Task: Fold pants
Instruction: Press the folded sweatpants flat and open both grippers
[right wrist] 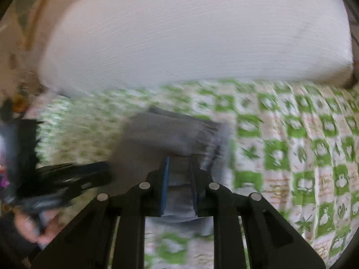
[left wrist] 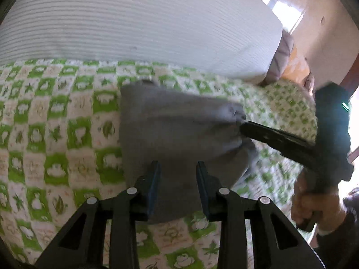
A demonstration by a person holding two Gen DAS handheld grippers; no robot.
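Note:
The grey pants lie folded into a compact bundle on the green-and-white patterned bedspread. My left gripper hovers at the bundle's near edge, its jaws apart with grey cloth showing between them. In the left wrist view my right gripper reaches in from the right, its fingertips at the bundle's right edge. In the right wrist view, which is blurred, the right gripper has its jaws partly closed with grey cloth between them. The left gripper shows there at the left.
A large white ribbed mattress or cushion stands along the far side of the bed. A patterned pillow lies at the right, with a folded cloth behind it. A bright doorway lies far right.

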